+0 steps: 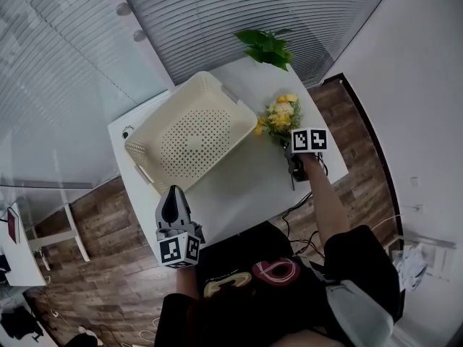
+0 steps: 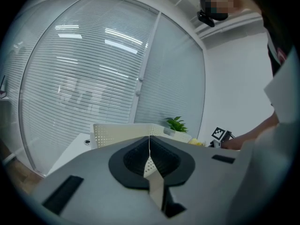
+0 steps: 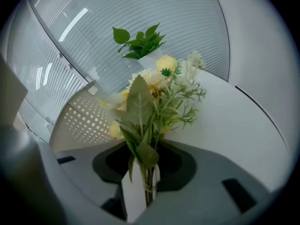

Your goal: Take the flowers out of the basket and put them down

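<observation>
A small bunch of yellow and white flowers (image 1: 281, 114) with green leaves lies on the white table (image 1: 246, 186), just right of the cream perforated basket (image 1: 242, 110). The basket is empty. My right gripper (image 1: 289, 149) is at the stem end of the bunch. In the right gripper view the flowers (image 3: 154, 93) rise in front of the right gripper (image 3: 146, 182). The thin stems run between its jaws, and a gap shows beside them. My left gripper (image 1: 172, 191) hangs off the table's near left edge, and in its own view the left gripper (image 2: 149, 146) is shut with nothing in it.
A green potted plant (image 1: 266, 48) stands at the table's far corner, beyond the flowers. Glass walls with blinds run behind and left of the table. A small dark thing (image 1: 127, 132) sits on the table left of the basket. Wooden floor surrounds the table.
</observation>
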A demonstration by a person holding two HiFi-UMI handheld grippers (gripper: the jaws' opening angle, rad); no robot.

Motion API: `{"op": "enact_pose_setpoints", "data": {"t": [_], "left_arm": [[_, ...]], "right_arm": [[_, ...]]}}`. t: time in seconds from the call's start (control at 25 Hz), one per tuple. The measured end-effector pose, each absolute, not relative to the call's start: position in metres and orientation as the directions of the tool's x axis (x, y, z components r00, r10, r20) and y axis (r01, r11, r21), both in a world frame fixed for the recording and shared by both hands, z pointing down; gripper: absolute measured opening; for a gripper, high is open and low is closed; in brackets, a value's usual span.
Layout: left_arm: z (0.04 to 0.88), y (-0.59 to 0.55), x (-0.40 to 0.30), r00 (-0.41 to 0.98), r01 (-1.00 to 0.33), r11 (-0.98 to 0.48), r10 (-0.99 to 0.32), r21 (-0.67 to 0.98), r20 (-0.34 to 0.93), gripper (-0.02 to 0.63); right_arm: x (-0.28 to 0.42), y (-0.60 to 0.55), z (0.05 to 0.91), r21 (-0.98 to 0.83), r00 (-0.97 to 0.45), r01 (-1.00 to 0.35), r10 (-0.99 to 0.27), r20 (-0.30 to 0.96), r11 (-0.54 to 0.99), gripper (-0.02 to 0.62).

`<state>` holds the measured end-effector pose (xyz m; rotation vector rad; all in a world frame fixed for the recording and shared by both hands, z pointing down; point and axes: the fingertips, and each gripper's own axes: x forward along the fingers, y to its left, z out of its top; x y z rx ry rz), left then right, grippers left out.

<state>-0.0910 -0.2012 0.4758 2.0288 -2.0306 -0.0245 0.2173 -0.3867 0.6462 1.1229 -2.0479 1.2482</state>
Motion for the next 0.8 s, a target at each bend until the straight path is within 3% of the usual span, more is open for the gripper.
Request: {"op": "enact_pose_setpoints", "data": {"t": [0.68, 0.8], "left_arm": [[0.480, -0.192, -0.084, 0.035, -0.980, 0.002, -0.983, 0.200, 0.181, 0.018], [0.478, -0.190, -0.083, 0.042, -0.980, -0.006, -0.983, 0.201, 0.177, 0.018]], "right_arm": [[0.224, -0.373, 0.637, -0.409, -0.506, -0.862, -0.457, 0.732, 0.300, 0.333], [0.228, -0.367, 0.628, -0.397, -0.496, -0.868, -0.477, 0.725, 0.300, 0.344]]}}
